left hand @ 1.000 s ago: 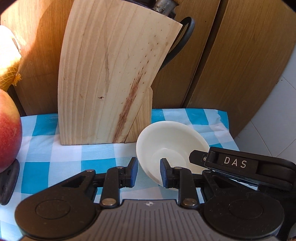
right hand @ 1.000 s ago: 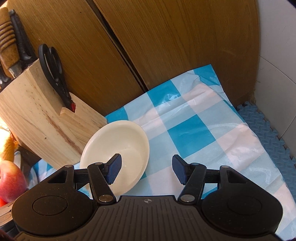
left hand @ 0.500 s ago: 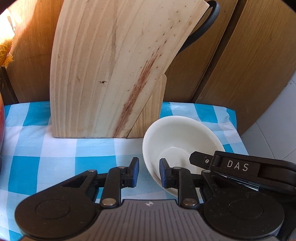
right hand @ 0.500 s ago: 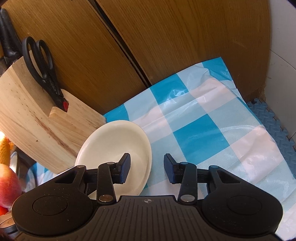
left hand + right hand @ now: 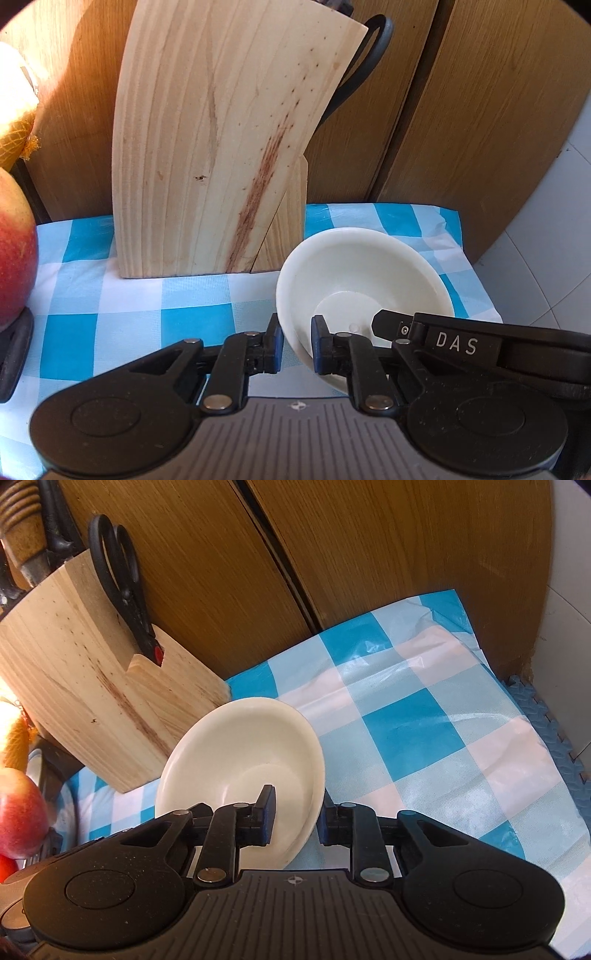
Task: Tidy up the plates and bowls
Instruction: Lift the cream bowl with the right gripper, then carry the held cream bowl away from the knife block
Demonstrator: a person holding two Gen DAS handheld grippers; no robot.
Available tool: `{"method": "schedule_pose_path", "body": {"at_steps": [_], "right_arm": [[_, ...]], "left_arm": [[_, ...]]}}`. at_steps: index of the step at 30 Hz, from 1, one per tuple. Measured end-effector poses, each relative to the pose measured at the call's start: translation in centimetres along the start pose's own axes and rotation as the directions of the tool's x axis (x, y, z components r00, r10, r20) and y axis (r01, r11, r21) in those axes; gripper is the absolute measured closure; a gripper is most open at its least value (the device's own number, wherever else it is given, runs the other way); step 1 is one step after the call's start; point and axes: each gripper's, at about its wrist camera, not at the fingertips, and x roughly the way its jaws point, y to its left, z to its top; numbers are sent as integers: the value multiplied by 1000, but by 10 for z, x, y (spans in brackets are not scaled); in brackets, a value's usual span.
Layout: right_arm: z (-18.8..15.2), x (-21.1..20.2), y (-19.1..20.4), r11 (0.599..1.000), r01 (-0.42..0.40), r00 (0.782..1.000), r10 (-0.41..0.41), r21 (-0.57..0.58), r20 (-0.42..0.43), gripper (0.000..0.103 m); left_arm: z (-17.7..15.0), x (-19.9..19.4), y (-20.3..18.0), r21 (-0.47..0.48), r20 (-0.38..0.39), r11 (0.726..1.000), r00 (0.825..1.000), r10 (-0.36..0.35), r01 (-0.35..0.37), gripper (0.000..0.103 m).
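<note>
A small white bowl is tilted over the blue-and-white checked cloth, next to a wooden knife block. My left gripper is shut on the bowl's near left rim. My right gripper is shut on the bowl's right rim, one finger inside it and one outside. The right gripper's black body shows in the left wrist view beside the bowl.
Black scissors and knife handles stick out of the knife block. A red apple and a yellow mesh bag are at the left. Wooden cabinet doors stand behind. A blue foam mat borders the cloth at the right.
My right gripper has closed onto the bowl's right rim. The bowl has tilted and moved slightly; my left gripper keeps its hold on the rim.
</note>
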Motion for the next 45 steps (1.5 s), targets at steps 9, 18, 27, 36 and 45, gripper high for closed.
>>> {"method": "schedule_pose_path", "body": {"at_steps": [9, 18, 27, 36, 45], "right_arm": [[-4, -38, 16, 999, -36, 998, 36, 2, 56, 72], [-9, -66, 37, 996, -85, 992, 87, -25, 92, 72], [-13, -87, 48, 990, -142, 983, 144, -21, 115, 72], [-22, -103, 56, 985, -167, 977, 170, -34, 128, 71], [-35, -124, 68, 976, -207, 968, 213, -63, 135, 70]], "left_arm": [[3, -46, 2, 6, 55, 1000, 998, 8, -8, 93], [4, -87, 6, 2, 112, 1000, 994, 19, -20, 93], [2, -135, 2, 47, 198, 997, 979, 45, -55, 94], [-7, -155, 3, 49, 210, 997, 976, 52, -64, 94], [-19, -183, 8, 39, 246, 996, 967, 63, -75, 93]]}}
